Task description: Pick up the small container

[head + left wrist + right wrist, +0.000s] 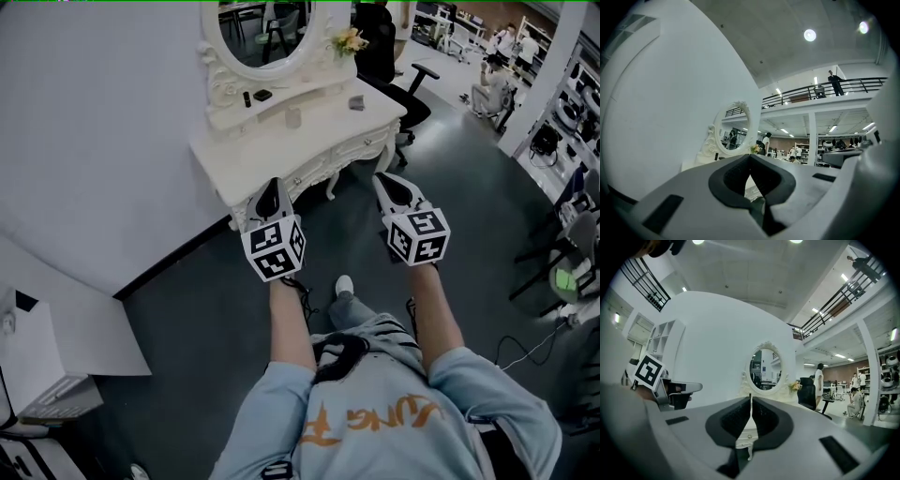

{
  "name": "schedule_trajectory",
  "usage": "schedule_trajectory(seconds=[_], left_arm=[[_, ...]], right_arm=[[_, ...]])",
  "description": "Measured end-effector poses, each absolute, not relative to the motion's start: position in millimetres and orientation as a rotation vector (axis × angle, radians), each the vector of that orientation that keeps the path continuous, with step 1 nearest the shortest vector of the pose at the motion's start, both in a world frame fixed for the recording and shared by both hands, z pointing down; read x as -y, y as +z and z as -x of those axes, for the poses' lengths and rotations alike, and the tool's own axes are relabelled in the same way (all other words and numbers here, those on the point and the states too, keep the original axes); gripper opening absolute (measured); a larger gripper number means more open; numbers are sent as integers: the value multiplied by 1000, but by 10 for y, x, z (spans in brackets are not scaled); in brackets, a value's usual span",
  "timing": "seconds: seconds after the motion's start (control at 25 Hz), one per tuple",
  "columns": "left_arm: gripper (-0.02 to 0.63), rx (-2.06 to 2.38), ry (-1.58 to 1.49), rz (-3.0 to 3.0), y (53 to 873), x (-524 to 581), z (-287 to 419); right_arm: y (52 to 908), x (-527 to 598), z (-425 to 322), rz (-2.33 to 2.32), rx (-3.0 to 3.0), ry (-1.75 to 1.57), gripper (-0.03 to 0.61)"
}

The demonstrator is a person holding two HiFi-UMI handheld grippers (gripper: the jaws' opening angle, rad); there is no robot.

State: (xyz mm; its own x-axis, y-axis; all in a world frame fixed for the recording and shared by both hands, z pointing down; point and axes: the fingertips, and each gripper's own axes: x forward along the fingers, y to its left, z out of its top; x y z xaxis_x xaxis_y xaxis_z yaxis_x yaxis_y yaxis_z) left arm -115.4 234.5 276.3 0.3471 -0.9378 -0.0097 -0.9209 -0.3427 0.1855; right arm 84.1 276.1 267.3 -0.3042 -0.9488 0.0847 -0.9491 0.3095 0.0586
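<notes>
Small container point(293, 116), pale cylinder, on carved wht table point(319, 128).

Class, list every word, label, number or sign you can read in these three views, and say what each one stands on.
Sweatshirt: orange lettering, upside down and creased; not legible.
Left cube on the left gripper and right cube on the right gripper: square black-and-white markers, no letters or numbers.
Things on the dressing table: too small to show any label.
No text reads clearly anywhere.
</notes>
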Motion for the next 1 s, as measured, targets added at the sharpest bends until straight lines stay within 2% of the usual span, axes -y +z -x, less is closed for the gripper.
schedule_trajectory(seconds=[0.52,1.0], left_arm=[[21,1692,-263,-2471,2847,-1342,1136],[21,1531,-100,-2301,4026,-302,719]], right_arm=[[2897,-1535,-849,-1700,2507,40,29],[3680,-208,-998,-1598,2506,343,31]])
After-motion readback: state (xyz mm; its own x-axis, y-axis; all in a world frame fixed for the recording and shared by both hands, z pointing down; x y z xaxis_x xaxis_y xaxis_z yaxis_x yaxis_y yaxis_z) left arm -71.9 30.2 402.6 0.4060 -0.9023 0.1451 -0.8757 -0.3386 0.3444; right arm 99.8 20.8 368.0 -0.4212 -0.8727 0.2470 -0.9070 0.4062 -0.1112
